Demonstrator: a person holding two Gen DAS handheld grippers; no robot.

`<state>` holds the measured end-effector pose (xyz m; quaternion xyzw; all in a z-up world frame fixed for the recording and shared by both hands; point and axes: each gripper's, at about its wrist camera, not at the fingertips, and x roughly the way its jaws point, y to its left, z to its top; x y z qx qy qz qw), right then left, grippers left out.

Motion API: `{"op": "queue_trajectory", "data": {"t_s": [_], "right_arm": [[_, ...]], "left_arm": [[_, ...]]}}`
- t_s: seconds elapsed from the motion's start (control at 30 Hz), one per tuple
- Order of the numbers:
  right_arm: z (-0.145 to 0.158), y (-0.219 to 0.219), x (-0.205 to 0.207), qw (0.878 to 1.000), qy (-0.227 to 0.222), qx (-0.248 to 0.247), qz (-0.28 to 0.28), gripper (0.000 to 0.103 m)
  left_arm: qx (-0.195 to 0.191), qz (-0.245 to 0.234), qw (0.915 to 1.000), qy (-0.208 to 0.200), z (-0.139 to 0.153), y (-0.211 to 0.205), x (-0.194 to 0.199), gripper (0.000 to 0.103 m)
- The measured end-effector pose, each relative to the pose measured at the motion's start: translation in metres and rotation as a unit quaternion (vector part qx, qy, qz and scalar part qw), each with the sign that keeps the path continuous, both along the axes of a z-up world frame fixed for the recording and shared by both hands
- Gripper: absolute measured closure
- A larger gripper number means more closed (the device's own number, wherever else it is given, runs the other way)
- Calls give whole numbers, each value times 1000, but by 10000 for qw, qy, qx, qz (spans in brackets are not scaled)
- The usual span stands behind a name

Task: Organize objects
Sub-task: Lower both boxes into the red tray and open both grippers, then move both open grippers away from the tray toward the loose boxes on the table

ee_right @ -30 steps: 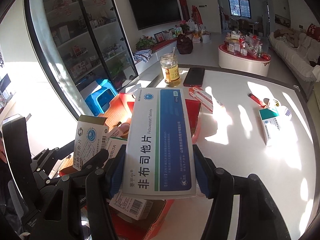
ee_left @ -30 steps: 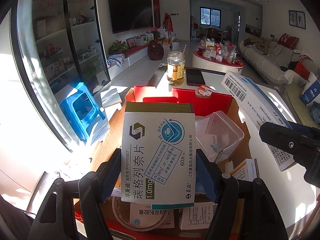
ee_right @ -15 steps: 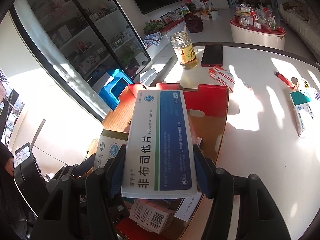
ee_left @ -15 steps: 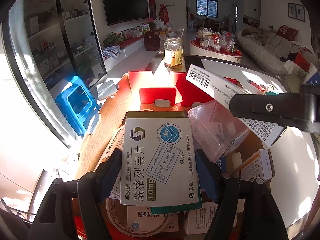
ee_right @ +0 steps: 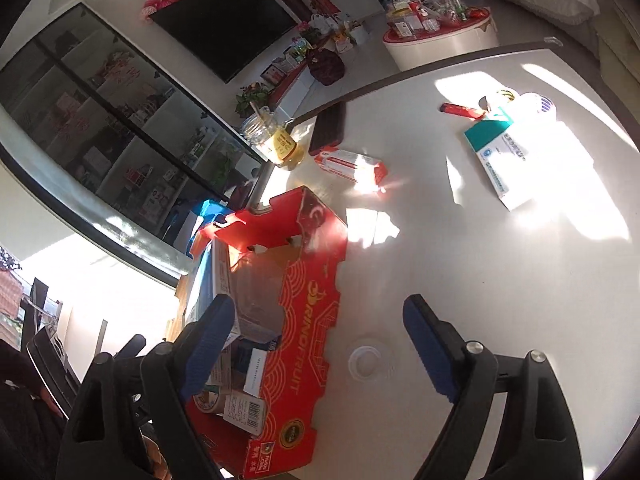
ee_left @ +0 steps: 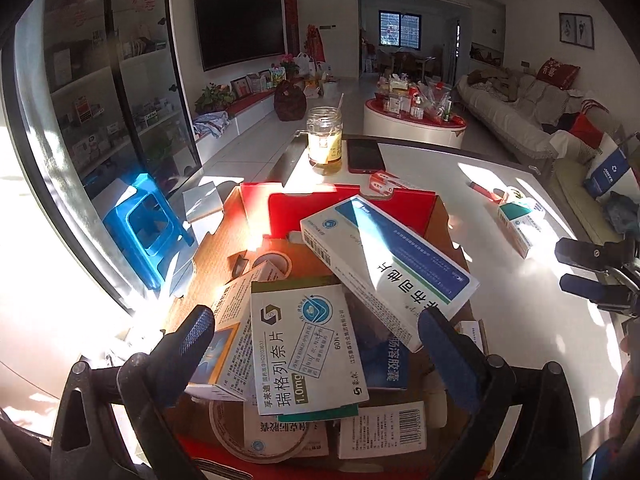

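Note:
A red cardboard carton (ee_left: 316, 208) on the white table holds a pile of medicine boxes. On top lies a white box with a green stripe (ee_left: 304, 344), between the fingers of my left gripper (ee_left: 316, 332); the jaws are opening and the pads stand clear of it. A long blue-and-white box (ee_left: 384, 256) rests slantwise across the pile. My right gripper (ee_right: 320, 332) hovers beside the carton (ee_right: 308, 320), straddling its right wall, jaws opening, holding nothing. It also shows at the right edge of the left wrist view as the right gripper (ee_left: 592, 268).
On the table beyond the carton stand a glass jar (ee_right: 276, 144), a dark phone (ee_right: 328, 128), a red-and-white box (ee_right: 352, 164), a teal-and-white box (ee_right: 500, 152), a red lighter (ee_right: 460, 110) and a clear round lid (ee_right: 368, 362). A blue stool (ee_left: 148, 224) sits left of the table.
Both grippers let go of their boxes, which now lie on the pile in the carton. The right gripper has rolled and pulled away to the carton's right side.

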<state>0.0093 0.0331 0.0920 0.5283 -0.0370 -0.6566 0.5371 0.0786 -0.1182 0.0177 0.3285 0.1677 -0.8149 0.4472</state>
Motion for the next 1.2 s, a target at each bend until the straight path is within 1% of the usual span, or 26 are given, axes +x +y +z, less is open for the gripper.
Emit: {"op": "queue_trajectory", "data": {"t_s": [0.03,0.07,0.1,0.13,0.17,0.23,0.3,0.37,0.4,0.47,0.53,0.6,0.7,0.8,0.97,1.1,1.2], "right_arm": [[-11,14,-16,9993,-315,43,-202,17],[-22,27,-30,9976,-534,114,-421,17],[-29,37,-40,9963,-574,266,-590,17],[-34,42,-45,9960,-490,427,-615,17],[-37,44,-45,9968,-339,538,-486,17],[-39,38,-30,9968,260,756,41,17],[-42,27,-1,9888,958,873,746,17],[-45,14,29,9765,1490,841,1313,17],[-49,7,42,9707,1659,791,1548,17],[-55,-3,59,9643,1753,681,1866,17],[-60,-15,68,9591,1792,662,2090,17],[-66,-27,76,9534,1888,687,2250,17],[-73,-40,81,9477,1973,815,2370,17],[-78,-45,84,9455,2045,911,2366,17],[-78,-46,83,9462,2093,951,2279,17],[-81,-49,83,9457,2118,1047,2231,17],[-79,-48,81,9441,2347,1181,1992,17]], "left_arm": [[4,-118,9999,75,5,5,-7,0],[35,-251,9996,156,9,10,-14,0],[68,-398,9989,237,12,16,-23,0],[105,-553,9979,318,16,21,-32,0],[176,-699,9966,397,18,27,-40,0],[407,-948,9930,567,20,33,-54,0],[560,-985,9914,648,20,35,-62,0],[628,-859,9920,673,21,33,-63,0],[645,-781,9925,692,22,31,-60,0],[631,-645,9935,696,26,28,-52,0],[558,-521,9954,574,28,27,-44,0],[366,-393,9980,329,27,27,-40,0],[-116,-224,9995,-203,26,33,-45,0],[-430,-168,9977,-492,23,36,-51,0],[-508,-242,9962,-659,20,38,-64,0],[-528,-286,9967,-546,27,36,-66,0],[-419,-339,9975,-456,34,29,-69,0]]}}
